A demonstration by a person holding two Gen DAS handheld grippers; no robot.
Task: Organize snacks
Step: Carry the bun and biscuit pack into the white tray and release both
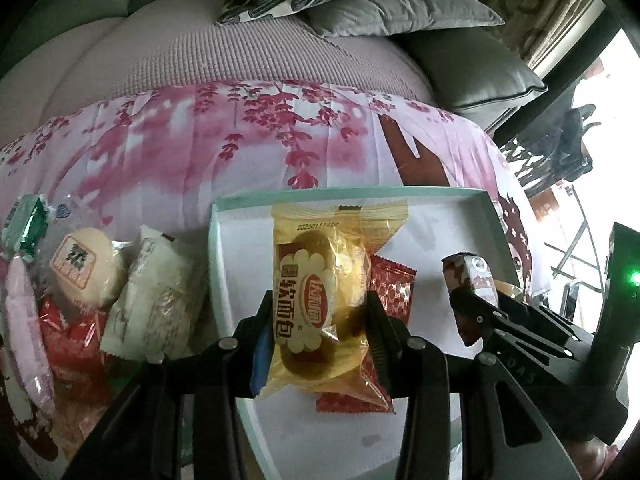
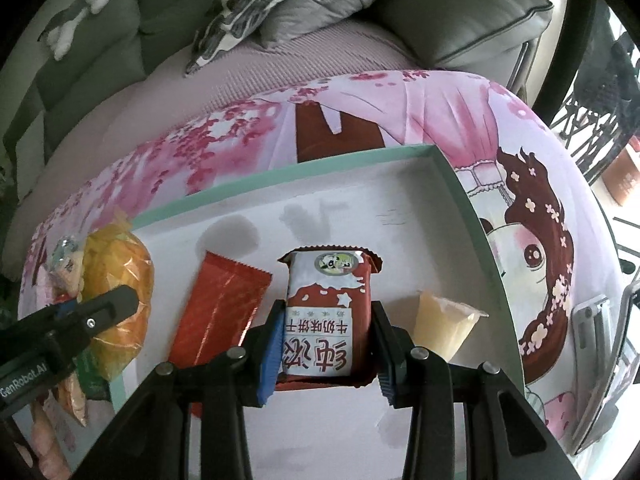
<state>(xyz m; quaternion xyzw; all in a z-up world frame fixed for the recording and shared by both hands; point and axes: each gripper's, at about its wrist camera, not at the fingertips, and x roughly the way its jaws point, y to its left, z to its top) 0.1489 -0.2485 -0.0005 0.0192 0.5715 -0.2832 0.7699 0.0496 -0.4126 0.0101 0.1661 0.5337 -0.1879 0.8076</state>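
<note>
My left gripper (image 1: 318, 320) is shut on a yellow soft-bread packet (image 1: 324, 296) and holds it over the left part of a shallow white box with a mint rim (image 1: 348, 193). A red foil packet (image 1: 390, 292) lies in the box under it. My right gripper (image 2: 325, 344) is shut on a red-and-white milk biscuit packet (image 2: 326, 312) over the middle of the box (image 2: 460, 184). The red foil packet (image 2: 218, 312) lies left of it and a pale jelly cup (image 2: 444, 326) lies right of it. The right gripper (image 1: 480, 300) shows in the left view.
Several loose snacks (image 1: 92, 280) lie left of the box on the pink floral cloth (image 1: 200, 152). A grey sofa with cushions (image 2: 460, 12) stands behind. A phone-like device (image 2: 600, 344) lies right of the box.
</note>
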